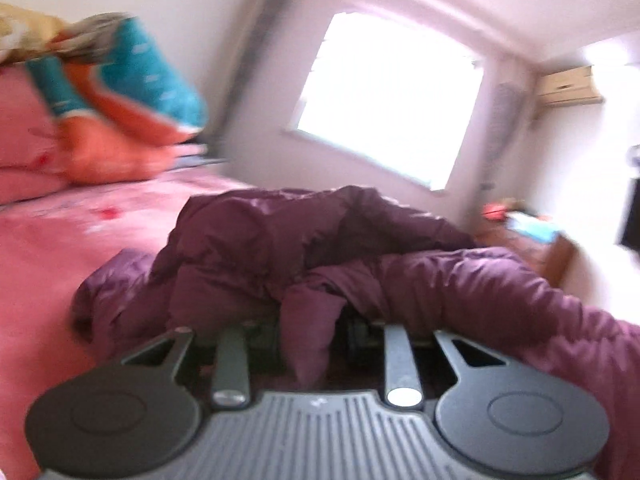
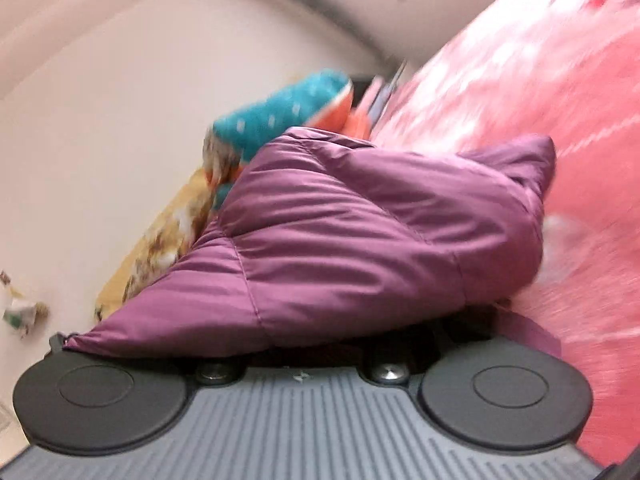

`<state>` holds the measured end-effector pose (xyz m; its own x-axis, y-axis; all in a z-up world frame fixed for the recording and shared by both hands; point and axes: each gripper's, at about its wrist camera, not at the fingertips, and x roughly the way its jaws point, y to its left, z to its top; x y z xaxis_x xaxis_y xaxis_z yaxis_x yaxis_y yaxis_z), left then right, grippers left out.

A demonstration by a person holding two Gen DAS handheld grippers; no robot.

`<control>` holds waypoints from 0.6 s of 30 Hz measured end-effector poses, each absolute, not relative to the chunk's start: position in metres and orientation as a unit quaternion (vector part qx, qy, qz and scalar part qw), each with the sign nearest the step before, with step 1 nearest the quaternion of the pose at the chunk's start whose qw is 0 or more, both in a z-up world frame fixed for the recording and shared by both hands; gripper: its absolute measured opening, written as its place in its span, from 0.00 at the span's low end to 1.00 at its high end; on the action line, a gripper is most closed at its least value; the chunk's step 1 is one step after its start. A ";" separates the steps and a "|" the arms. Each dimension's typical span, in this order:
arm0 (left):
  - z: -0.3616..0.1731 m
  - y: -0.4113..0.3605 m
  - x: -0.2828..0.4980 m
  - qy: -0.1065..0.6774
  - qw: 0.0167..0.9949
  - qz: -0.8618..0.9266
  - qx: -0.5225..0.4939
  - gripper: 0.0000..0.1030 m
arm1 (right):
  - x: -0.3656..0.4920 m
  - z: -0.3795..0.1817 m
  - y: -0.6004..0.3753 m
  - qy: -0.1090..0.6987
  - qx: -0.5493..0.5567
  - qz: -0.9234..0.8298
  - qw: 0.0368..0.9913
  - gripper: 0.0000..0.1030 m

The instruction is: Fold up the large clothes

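A purple padded jacket [image 1: 280,248] lies crumpled on the pink bedspread [image 1: 60,248]. My left gripper [image 1: 312,320] is shut on a fold of the jacket, which hangs down between its fingers; the fingertips are buried in the fabric. In the right wrist view the same jacket [image 2: 340,232] drapes over the front of my right gripper [image 2: 304,336], which is shut on its edge; the fingers are hidden under the cloth. The right view is tilted sideways and blurred.
A pile of teal, orange and yellow bedding [image 1: 120,92] sits at the head of the bed, also in the right wrist view [image 2: 280,116]. A bright window [image 1: 388,96], a wall air conditioner [image 1: 568,84] and a cluttered bedside table [image 1: 528,236] stand beyond.
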<state>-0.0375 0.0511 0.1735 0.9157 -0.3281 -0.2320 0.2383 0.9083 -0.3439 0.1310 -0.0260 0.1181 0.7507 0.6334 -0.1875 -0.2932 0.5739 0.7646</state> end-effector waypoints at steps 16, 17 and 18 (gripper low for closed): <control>0.156 -0.036 -0.052 0.207 0.934 -0.260 -0.135 0.24 | 0.032 0.200 -0.114 0.209 0.265 0.085 0.938 0.25; 0.147 -0.031 -0.048 0.218 0.936 -0.244 -0.129 0.24 | 0.040 0.194 -0.114 0.223 0.263 0.085 0.935 0.25; 0.140 -0.023 -0.042 0.226 0.938 -0.228 -0.128 0.25 | 0.043 0.188 -0.110 0.237 0.260 0.087 0.932 0.26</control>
<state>-0.0422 -0.0231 0.1402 0.7943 -0.4852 -0.3657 0.3691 0.8634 -0.3439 0.0430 -0.1102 0.1876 0.8723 0.2860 -0.3965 -0.0390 0.8491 0.5267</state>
